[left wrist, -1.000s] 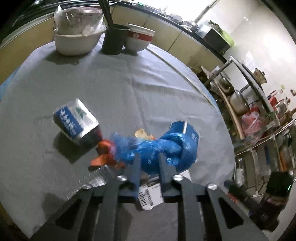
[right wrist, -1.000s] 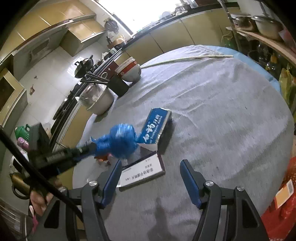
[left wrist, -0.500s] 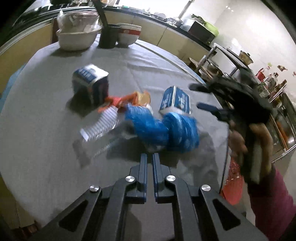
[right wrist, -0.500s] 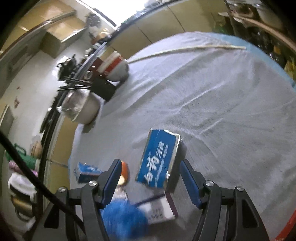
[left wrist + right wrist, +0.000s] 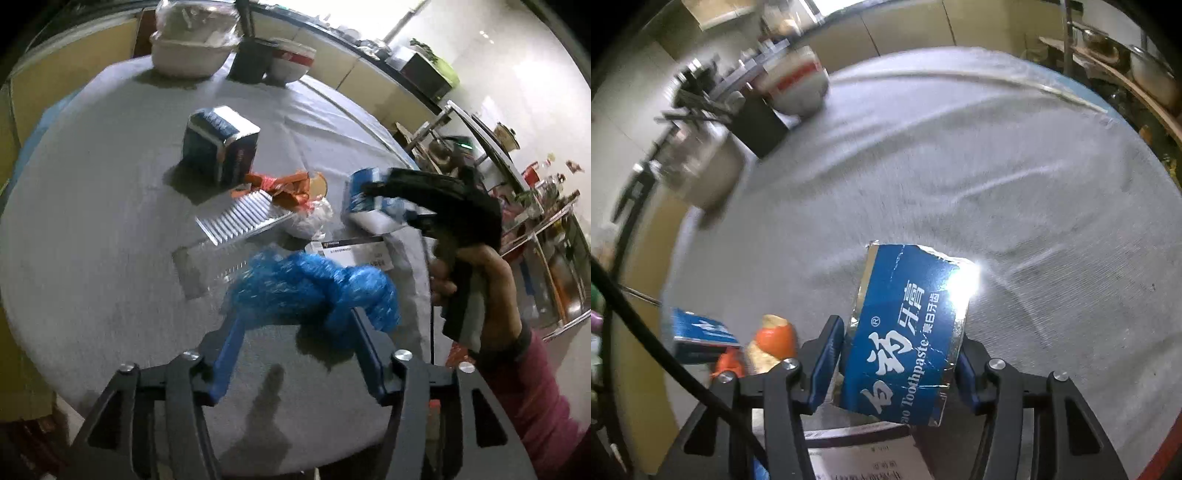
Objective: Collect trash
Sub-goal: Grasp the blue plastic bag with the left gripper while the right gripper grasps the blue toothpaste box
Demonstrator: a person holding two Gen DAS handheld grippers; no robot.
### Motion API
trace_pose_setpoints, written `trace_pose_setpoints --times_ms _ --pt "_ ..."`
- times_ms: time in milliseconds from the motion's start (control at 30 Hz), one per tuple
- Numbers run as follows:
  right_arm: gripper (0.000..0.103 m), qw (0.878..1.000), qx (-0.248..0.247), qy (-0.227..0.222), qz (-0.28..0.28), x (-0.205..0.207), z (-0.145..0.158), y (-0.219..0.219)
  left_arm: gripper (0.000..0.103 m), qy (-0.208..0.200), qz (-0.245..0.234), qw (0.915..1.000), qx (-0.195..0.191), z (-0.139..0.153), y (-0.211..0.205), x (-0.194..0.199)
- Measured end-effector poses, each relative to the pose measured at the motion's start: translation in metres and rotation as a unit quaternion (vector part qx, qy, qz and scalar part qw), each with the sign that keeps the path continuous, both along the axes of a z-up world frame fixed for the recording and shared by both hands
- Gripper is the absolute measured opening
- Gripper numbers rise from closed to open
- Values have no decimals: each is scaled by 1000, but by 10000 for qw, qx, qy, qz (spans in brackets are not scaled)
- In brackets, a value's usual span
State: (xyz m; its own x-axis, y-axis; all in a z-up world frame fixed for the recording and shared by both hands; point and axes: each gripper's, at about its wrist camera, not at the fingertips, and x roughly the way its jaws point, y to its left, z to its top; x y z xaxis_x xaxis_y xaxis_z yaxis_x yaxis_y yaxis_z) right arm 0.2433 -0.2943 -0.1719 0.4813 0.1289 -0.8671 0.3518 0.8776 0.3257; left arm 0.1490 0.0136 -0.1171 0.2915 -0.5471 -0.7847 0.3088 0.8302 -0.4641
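Toothpaste box (image 5: 905,332) lies on the desk (image 5: 960,166) between the closing fingers of the right tool (image 5: 897,363), long axis pointing away; left tool (image 5: 295,332), spreading, straddles the blue bag (image 5: 314,291).

The far half of the desk (image 5: 960,155) is open grey cloth, free to cross. Along its far rim stand 2 bowls (image 5: 188,55) (image 5: 291,62) and a dark cup (image 5: 251,61), closing that edge. Mid-desk is crowded: a blue carton (image 5: 218,146), orange wrappers (image 5: 288,188), a ribbed clear tray (image 5: 240,218), a knotted blue bag (image 5: 314,291), a toothpaste box (image 5: 905,332). A strip of bare cloth lies left of the carton.
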Motion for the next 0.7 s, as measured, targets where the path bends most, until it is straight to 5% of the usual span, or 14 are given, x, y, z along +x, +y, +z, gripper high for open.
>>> trace_pose_setpoints --times_ms 267,500,700 --pt "60 9988 -197 -400 211 -71 36 -26 65 596 233 9969 -457 -7 -15 4" --pt "60 9986 -105 -51 512 -133 20 -23 65 1310 689 9869 -648 -23 -35 15" --pt "61 9978 -282 172 580 -152 -6 -13 72 1522 963 9824 -499 -30 -59 21"
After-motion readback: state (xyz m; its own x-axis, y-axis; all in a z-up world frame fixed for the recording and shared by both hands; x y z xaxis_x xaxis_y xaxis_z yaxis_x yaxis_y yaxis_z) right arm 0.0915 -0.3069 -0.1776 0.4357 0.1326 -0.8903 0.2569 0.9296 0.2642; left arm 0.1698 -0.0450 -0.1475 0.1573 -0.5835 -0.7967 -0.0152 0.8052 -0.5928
